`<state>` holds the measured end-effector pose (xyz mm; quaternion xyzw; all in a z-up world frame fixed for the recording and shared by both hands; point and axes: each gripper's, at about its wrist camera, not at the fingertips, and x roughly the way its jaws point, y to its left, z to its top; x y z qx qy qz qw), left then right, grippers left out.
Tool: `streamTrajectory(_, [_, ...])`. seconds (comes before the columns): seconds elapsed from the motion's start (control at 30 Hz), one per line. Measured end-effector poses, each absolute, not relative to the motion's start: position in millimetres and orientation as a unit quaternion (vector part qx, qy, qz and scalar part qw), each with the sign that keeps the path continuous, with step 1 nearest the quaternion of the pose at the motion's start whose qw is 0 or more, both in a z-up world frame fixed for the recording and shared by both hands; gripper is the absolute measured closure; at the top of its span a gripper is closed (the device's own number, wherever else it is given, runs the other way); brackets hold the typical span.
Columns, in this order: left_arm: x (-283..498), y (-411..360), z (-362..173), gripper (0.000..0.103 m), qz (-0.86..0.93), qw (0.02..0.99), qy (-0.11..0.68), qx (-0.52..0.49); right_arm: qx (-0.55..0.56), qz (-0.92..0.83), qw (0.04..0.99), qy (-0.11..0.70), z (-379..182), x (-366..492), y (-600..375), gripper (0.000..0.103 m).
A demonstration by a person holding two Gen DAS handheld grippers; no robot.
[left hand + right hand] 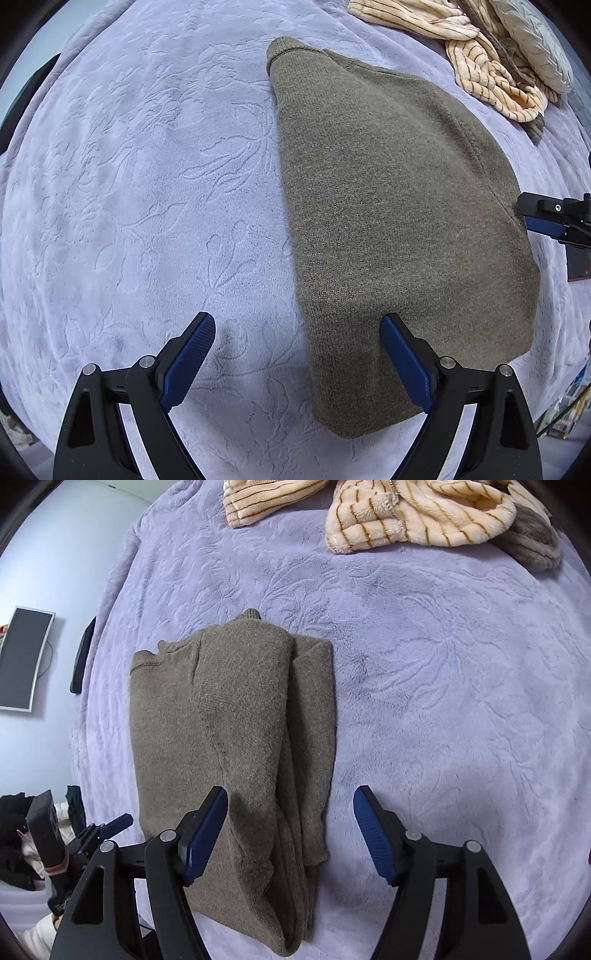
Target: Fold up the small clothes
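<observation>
An olive-brown knitted garment (pixel 399 221) lies folded lengthwise on the lavender blanket (pixel 147 184). My left gripper (pixel 297 356) is open and empty, above the garment's near left edge, its right finger over the knit. In the right wrist view the same garment (pixel 229 738) shows its folded layers along its right side. My right gripper (pixel 290 834) is open and empty, straddling the garment's near right edge. The right gripper also shows at the right edge of the left wrist view (pixel 554 218).
A heap of cream striped fleece clothes (pixel 406 517) and a grey-brown piece (pixel 532 539) lie at the far edge of the blanket (pixel 443 701), with a pale pillow (pixel 535 48) beside them. A monitor (pixel 22 661) hangs on the left wall.
</observation>
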<state>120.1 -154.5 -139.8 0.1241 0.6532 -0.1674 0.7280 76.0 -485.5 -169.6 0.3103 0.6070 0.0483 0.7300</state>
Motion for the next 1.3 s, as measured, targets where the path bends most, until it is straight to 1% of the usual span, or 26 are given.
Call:
streamTrajectory(0.1, [121,-155,-141,0.011,-0.167,0.727,0.655,0.123,0.308,0.054,0.728,0.61,-172,77,-483,0.019])
streamTrajectory(0.33, [125,-150,-145,0.011,-0.179,0.724,0.657,0.11,0.317,0.077,0.723,0.61,-176,79,-483,0.019])
streamTrajectory(0.53, [144,-132,-143,0.012,-0.251,0.706,0.662,0.02,0.34,0.097,0.72,0.597,-179,86,-494,0.018])
streamTrajectory(0.67, [155,-128,-158,0.012,-0.282,0.676,0.681,-0.017,0.359,0.108,0.706,0.6,-193,91,-504,0.018])
streamTrajectory(0.73, [157,-132,-166,0.012,-0.304,0.655,0.69,-0.038,0.366,0.117,0.698,0.604,-203,95,-506,0.018])
streamTrajectory(0.8, [153,-141,-171,0.012,-0.327,0.642,0.692,-0.048,0.37,0.135,0.693,0.604,-210,101,-506,0.016])
streamTrajectory(0.93, [144,-165,-180,0.012,-0.337,0.643,0.687,-0.029,0.403,0.183,0.683,0.58,-217,118,-500,0.016])
streamTrajectory(1.0, [145,-166,-182,0.012,-0.335,0.641,0.689,-0.048,0.417,0.203,0.682,0.566,-217,128,-495,0.016])
streamTrajectory(1.07, [149,-161,-185,0.012,-0.332,0.637,0.691,-0.073,0.414,0.207,0.677,0.572,-220,138,-485,0.016])
streamTrajectory(1.1, [150,-158,-186,0.014,-0.331,0.636,0.693,-0.083,0.409,0.202,0.674,0.581,-223,142,-480,0.016])
streamTrajectory(1.13, [151,-156,-186,0.018,-0.327,0.636,0.693,-0.092,0.406,0.189,0.67,0.592,-227,144,-477,0.02])
streamTrajectory(1.17, [152,-153,-186,0.027,-0.322,0.639,0.692,-0.096,0.404,0.175,0.67,0.598,-227,146,-476,0.026])
streamTrajectory(1.2, [153,-150,-185,0.036,-0.321,0.641,0.69,-0.1,0.403,0.166,0.671,0.6,-226,145,-475,0.044])
streamTrajectory(1.23, [151,-145,-181,0.041,-0.327,0.644,0.684,-0.106,0.412,0.167,0.669,0.596,-225,143,-476,0.054])
streamTrajectory(1.3, [149,-141,-174,0.053,-0.34,0.647,0.674,-0.112,0.429,0.174,0.667,0.584,-218,137,-478,0.058])
